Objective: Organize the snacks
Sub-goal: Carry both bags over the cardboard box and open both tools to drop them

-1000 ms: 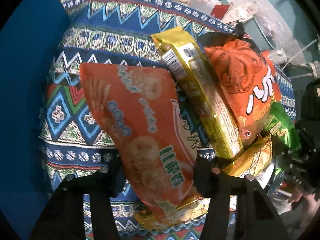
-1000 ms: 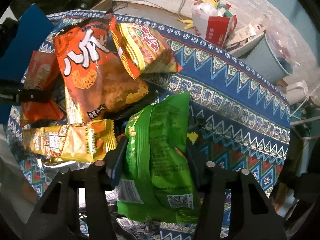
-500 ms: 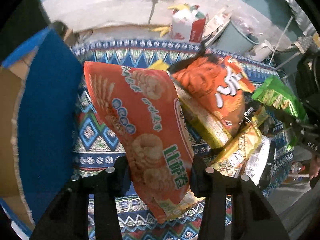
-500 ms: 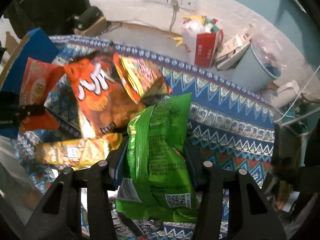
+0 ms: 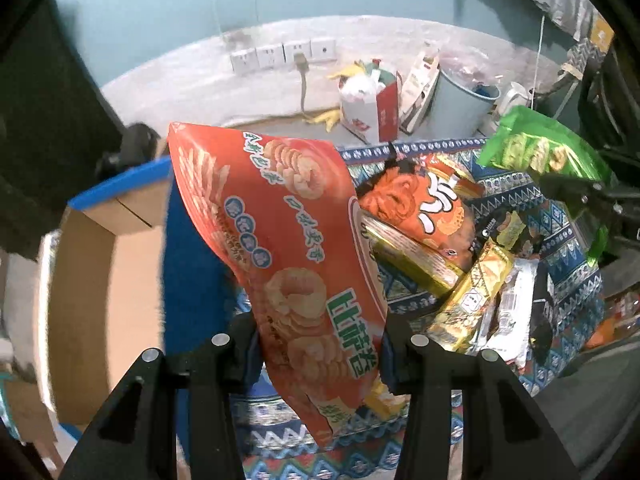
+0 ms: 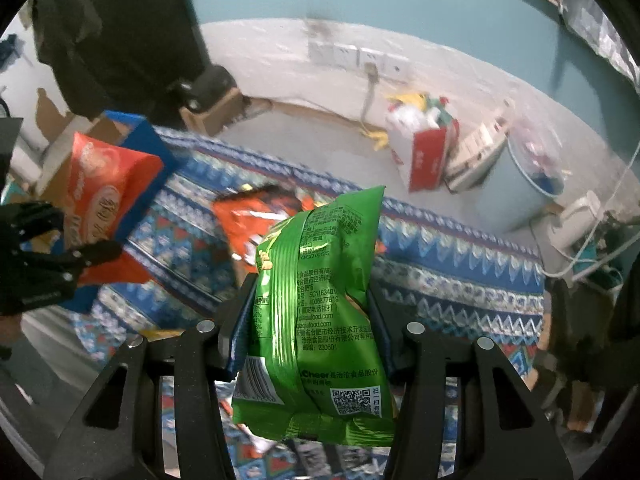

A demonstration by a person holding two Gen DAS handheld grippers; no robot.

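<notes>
My left gripper (image 5: 318, 344) is shut on a red snack bag (image 5: 280, 248) and holds it up above the patterned table (image 5: 568, 248), beside an open cardboard box with blue sides (image 5: 104, 264). My right gripper (image 6: 306, 320) is shut on a green snack bag (image 6: 320, 300), lifted over the table (image 6: 440, 280). The green bag also shows in the left wrist view (image 5: 536, 152), and the red bag in the right wrist view (image 6: 104, 196). An orange bag (image 5: 420, 204), gold packs (image 5: 472, 292) and other snacks lie piled on the table.
On the floor behind the table stand a red-and-white paper bag (image 5: 372, 108) and a grey bin (image 5: 460, 108). Wall sockets (image 5: 284, 54) with a cable sit on the back wall. A dark shape (image 6: 120, 32) stands at the back left.
Both grippers have risen and tilted up with their bags. The red bag has moved left towards the cardboard box. The table pile now lies lower in both views.
</notes>
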